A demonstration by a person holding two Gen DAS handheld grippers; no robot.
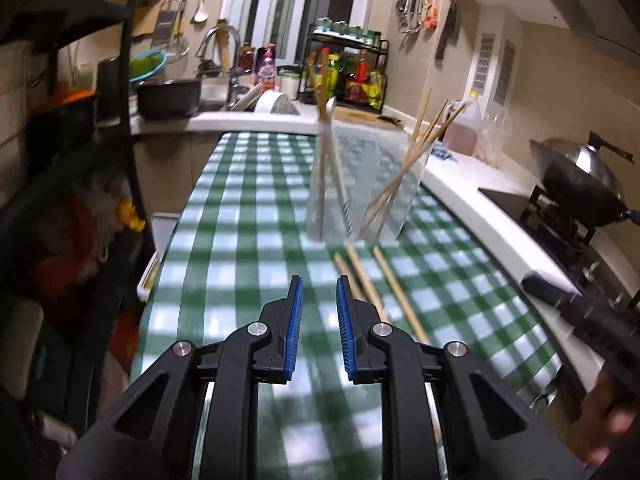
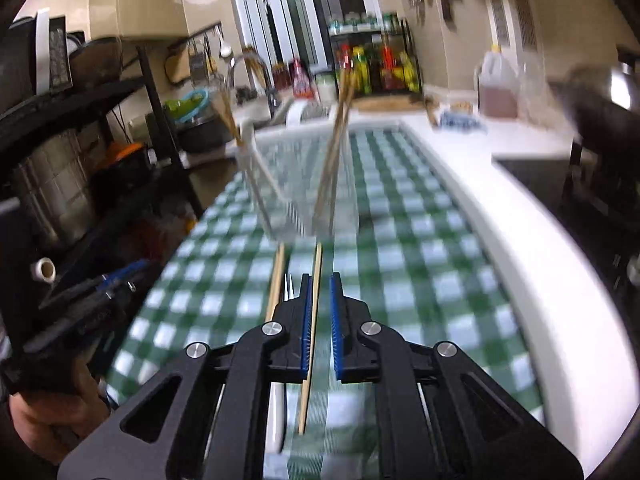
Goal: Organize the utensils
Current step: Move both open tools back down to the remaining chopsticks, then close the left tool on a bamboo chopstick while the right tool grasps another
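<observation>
The left claw [image 1: 318, 280] stands narrow, its blue pads a little apart with only the green-and-white checked cloth [image 1: 240, 220] showing between them. The right claw [image 2: 320, 278] is narrower still. One chopstick [image 2: 312, 320] runs through its gap close against the left pad and clear of the right pad. Whether that stick sits at pad level or lies on the cloth beneath, I cannot tell.

Only the left wrist view shows three loose chopsticks [image 1: 362, 276] on the cloth, just ahead and right of the left claw's tips, one passing under its right finger. The right wrist view shows just two. The second stick [image 2: 276, 280] lies just left of the right claw, with thin metal tines [image 2: 289, 282] between that stick and the claw's left finger. That view alone shows a white handle [image 2: 276, 420] under the claw's frame.

Straight ahead of both claws stands a clear holder [image 1: 360, 184] with two bunches of upright sticks. The left bunch also holds a spoon [image 1: 331, 105]. The right bunch counts about four sticks, though blur makes that uncertain.

Each view catches the other claw at its edge, with a hand [image 1: 608, 420] gripping it. The lidded wok [image 1: 580, 188] is sharp only in the left view, far right of the claw. The sauce bottles [image 1: 352, 76] beyond the holder carry labels too blurred to read.
</observation>
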